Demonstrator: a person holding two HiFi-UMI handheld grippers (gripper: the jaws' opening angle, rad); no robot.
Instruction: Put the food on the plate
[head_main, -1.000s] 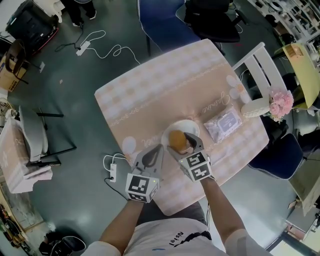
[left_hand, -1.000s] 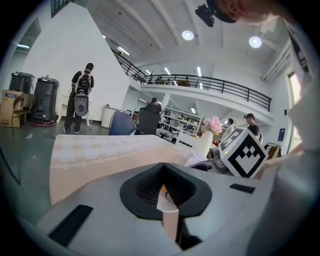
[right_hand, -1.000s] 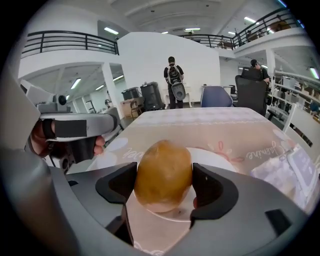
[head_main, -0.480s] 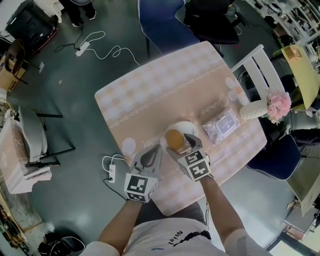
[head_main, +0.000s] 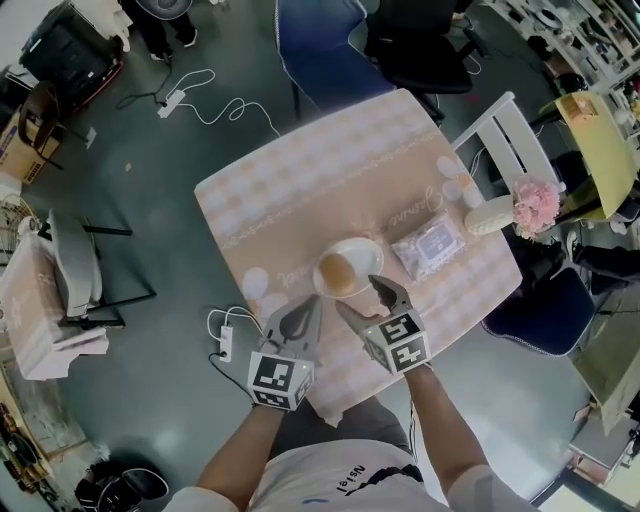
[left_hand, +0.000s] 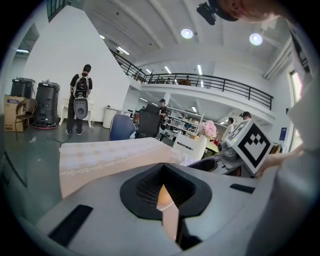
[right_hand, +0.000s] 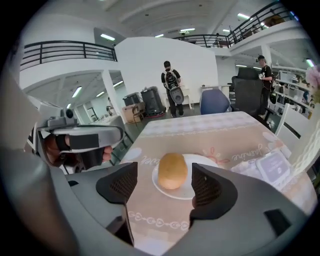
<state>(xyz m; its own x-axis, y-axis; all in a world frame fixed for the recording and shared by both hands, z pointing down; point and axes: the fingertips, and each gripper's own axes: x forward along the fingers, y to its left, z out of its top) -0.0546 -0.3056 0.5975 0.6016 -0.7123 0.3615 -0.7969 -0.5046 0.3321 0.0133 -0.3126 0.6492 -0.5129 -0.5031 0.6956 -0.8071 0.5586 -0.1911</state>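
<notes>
Food resting on the plate, both tools empty.
The round brown food lies on the white plate near the tabletop's near edge. The right tool is spread open just short of it; the left tool is clenched on nothing. To finish well, back straight off with the jaws wide, since a nudge could roll it.

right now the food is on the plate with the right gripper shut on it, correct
Not quite: the right gripper is open, jaws apart and clear of the food, which does sit on the plate. The right gripper view shows this.
</notes>
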